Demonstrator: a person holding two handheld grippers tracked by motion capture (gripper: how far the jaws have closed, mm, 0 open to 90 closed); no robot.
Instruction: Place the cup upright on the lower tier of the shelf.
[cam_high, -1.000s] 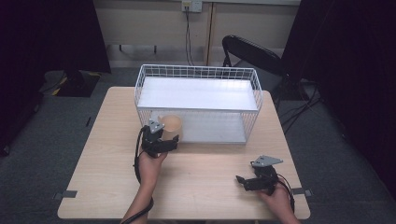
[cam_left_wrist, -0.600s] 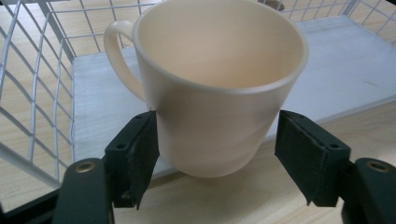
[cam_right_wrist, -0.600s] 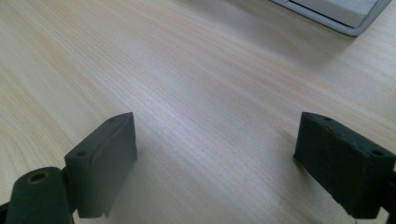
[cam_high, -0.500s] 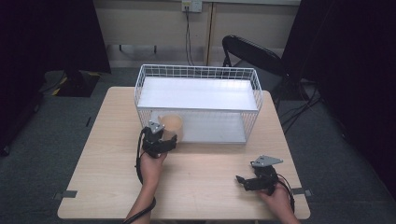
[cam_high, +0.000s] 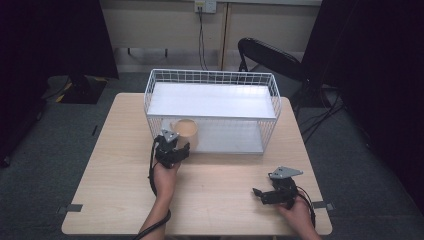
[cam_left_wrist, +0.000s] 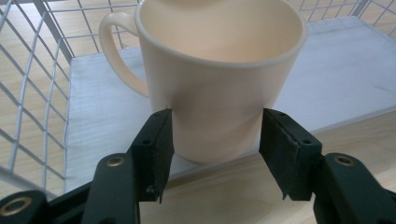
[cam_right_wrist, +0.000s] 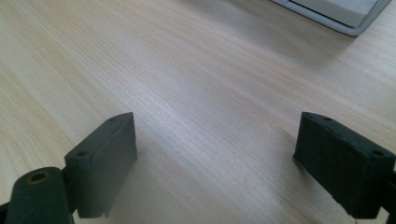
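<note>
Grasping step: left gripper jaws just closing, both flanking the mug, not yet pinching; next, squeeze and lift; right gripper jaws spread over bare tabletop.

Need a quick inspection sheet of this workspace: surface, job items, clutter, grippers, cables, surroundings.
Surface: wooden table, tape marks at its near corners.
Job's things: cream mug upright at the front edge of the lower shelf of the white wire rack, handle to the left in the left gripper view.
Clutter: nothing seen.
Grippers: left gripper jaws have just been closing, mug between them, left pad at the wall, right pad a sliver off. Right gripper open over bare table.
Cables: one trails from each gripper; wall cable behind the table.
Surroundings: black chair, grey carpet, dark curtains.
</note>
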